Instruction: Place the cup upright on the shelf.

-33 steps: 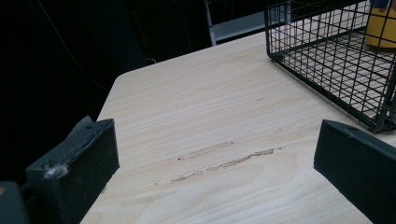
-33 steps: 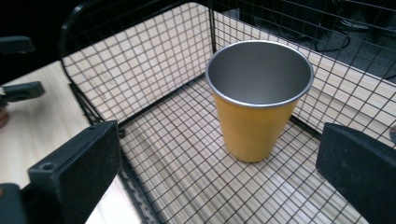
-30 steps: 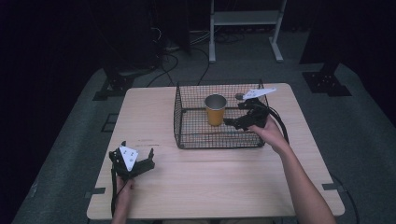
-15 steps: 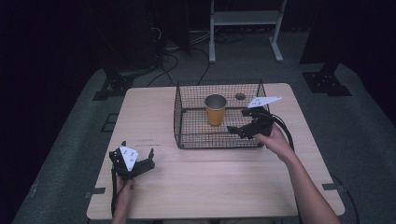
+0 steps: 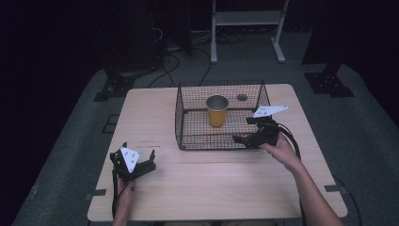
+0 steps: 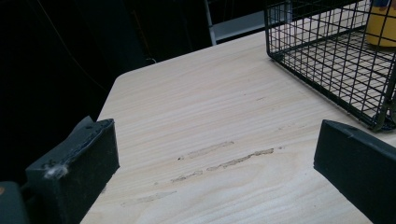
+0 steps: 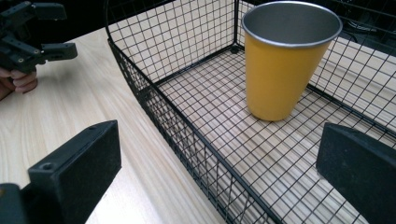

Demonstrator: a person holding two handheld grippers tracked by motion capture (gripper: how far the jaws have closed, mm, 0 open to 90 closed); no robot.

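The high view looks forward and down over the whole counter [image 5: 207, 188]. Both gripper views sit low and close, sharing the wire basket [image 7: 177, 121].

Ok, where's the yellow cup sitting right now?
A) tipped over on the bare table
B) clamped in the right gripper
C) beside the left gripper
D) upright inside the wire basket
D: the yellow cup stands upright on the floor of the wire basket, and the right gripper is open at the basket's near right corner, holding nothing.
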